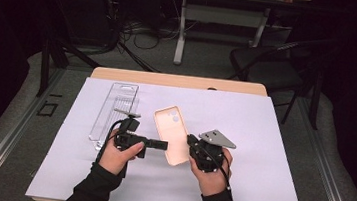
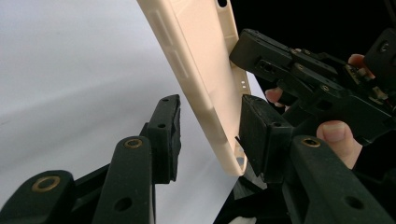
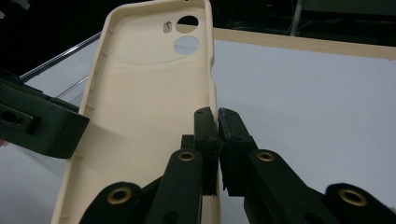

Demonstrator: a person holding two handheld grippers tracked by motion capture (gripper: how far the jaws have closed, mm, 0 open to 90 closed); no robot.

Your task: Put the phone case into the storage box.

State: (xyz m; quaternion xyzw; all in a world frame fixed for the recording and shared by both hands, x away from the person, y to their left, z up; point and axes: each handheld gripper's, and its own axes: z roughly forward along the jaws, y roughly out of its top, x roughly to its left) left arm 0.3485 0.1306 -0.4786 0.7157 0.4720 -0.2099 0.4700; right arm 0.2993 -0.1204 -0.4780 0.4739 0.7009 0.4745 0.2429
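Observation:
A cream phone case (image 1: 172, 134) is lifted off the white sheet, tilted, between both grippers. My right gripper (image 1: 190, 141) is shut on the case's right side wall; in the right gripper view its jaws (image 3: 217, 116) pinch that thin wall of the case (image 3: 144, 116), whose inside and camera holes face me. My left gripper (image 1: 161, 145) straddles the opposite long edge. In the left gripper view the case (image 2: 201, 70) stands between the jaws (image 2: 210, 112): one pad (image 2: 257, 130) lies close against it, the other pad (image 2: 170, 126) stands apart, so this gripper is open.
A clear plastic tray (image 1: 114, 114) lies on the white sheet (image 1: 258, 179) to the left of the hands. Beyond the table's far edge stand a chair (image 1: 270, 65) and a second table's legs (image 1: 181, 35), with cables on the floor.

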